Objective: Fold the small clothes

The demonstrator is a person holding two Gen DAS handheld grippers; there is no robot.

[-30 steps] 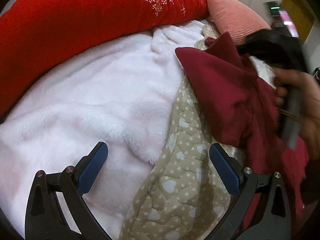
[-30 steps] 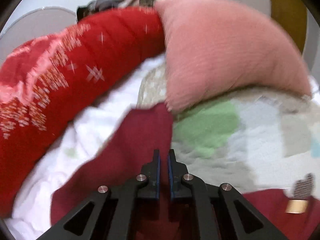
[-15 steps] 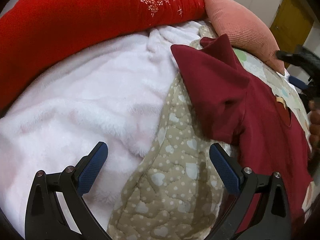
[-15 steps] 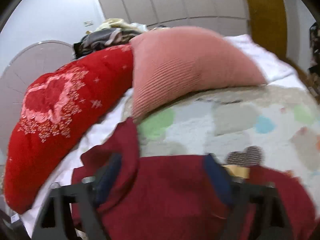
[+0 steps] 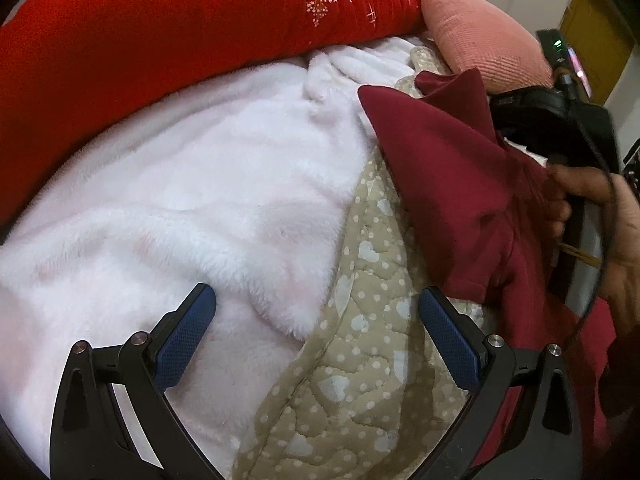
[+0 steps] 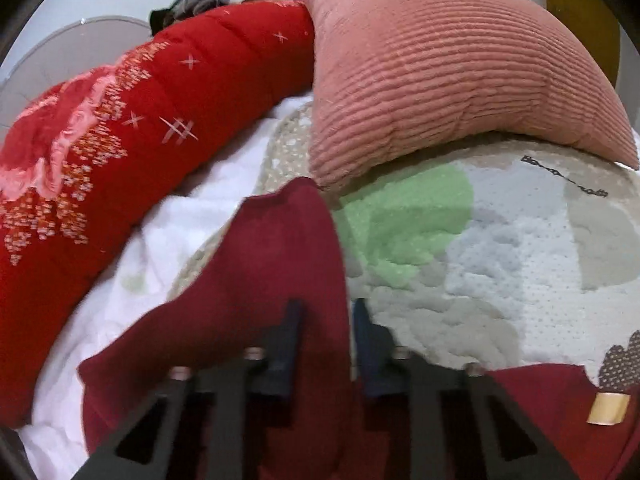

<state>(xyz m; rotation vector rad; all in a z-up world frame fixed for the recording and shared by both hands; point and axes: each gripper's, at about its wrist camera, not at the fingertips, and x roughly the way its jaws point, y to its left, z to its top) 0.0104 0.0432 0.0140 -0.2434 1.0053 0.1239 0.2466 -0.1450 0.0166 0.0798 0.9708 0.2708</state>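
On bed, one maroon shirt, two pillows

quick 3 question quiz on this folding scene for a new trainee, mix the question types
1. True or false: the left gripper holds the maroon garment.
2. Multiple choice: what lies directly under the left gripper's fingers? A) white fleece blanket and beige heart-print quilt B) a wooden floor C) a laundry basket
3. Fill in: in the right wrist view, a fold of the garment runs between the fingers of the ____ gripper.

Key: 1 false, it is open and clear of the cloth; 2 A; 3 right.
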